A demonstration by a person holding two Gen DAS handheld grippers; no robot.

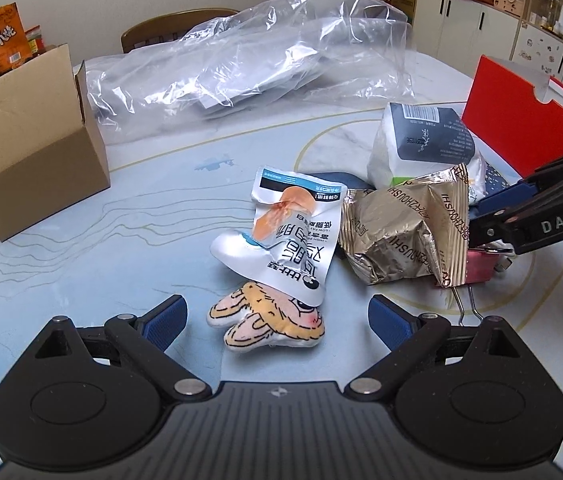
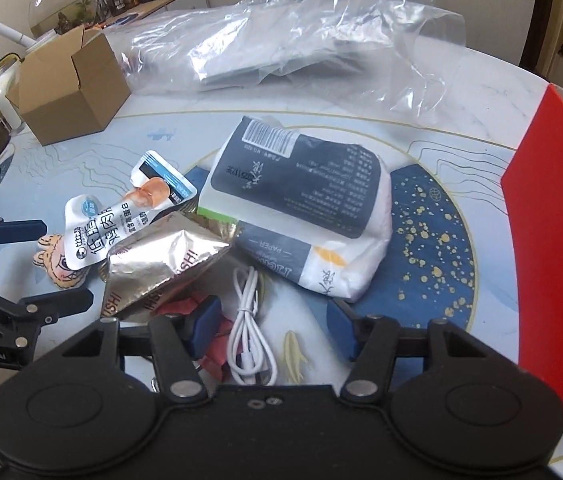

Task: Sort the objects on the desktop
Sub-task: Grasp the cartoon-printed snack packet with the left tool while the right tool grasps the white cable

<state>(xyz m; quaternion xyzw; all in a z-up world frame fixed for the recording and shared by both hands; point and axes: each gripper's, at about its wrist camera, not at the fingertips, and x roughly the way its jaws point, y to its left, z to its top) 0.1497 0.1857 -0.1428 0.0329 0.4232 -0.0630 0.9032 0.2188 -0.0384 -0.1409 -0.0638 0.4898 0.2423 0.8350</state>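
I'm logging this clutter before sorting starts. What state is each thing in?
Cardboard box: flaps open, upright.
Plastic bag: crumpled, lying flat.
White snack pouch: sealed, resting on the plush toy.
Foil packet: crumpled.
Tissue pack: wrapped.
White cable: coiled.
Left tongs: open.
Right tongs: open.
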